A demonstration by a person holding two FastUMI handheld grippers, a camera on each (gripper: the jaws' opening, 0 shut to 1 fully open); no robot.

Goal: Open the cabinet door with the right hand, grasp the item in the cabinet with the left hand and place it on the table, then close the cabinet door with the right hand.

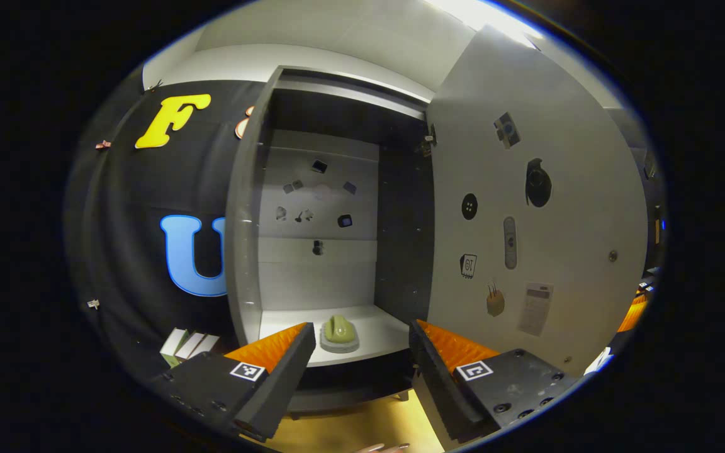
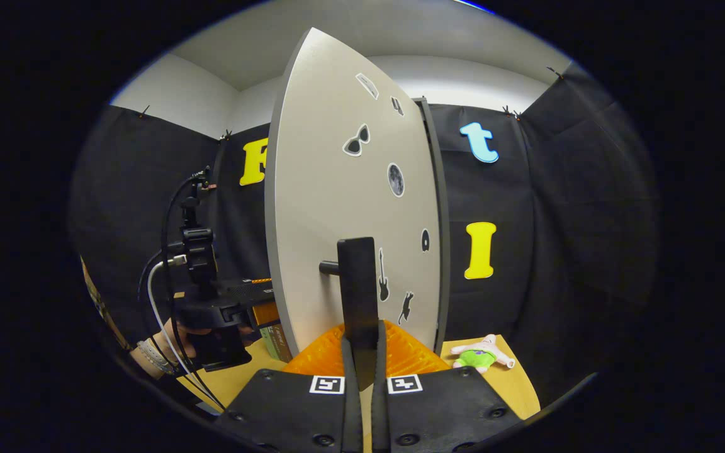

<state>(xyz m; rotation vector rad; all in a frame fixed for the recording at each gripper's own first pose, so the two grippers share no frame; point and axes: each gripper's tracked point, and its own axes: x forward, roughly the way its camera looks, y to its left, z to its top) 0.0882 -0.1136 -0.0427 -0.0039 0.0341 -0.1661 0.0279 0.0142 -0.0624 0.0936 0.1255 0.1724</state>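
The grey cabinet (image 1: pixel 244 220) stands open, its door (image 1: pixel 526 207) swung out to the right with stickers on its inner face. On the cabinet's white shelf (image 1: pixel 382 328) sits a small green item (image 1: pixel 339 329) on a grey base. My left gripper (image 1: pixel 360 352) is open just in front of the shelf, its fingers on either side of the item and short of it. In the right gripper view the door (image 2: pixel 325 189) is seen nearly edge-on, and my right gripper (image 2: pixel 362 345) is shut on its black handle (image 2: pixel 356 270). The left gripper (image 2: pixel 214 302) and the hand holding it show beyond the door's left edge.
The cabinet stands on a wooden table (image 2: pixel 508 377). A small plush toy (image 2: pixel 481 356) lies on it right of the door. Some flat boxes (image 1: pixel 187 346) lean beside the cabinet's left wall. Black cloth walls close in behind and on both sides.
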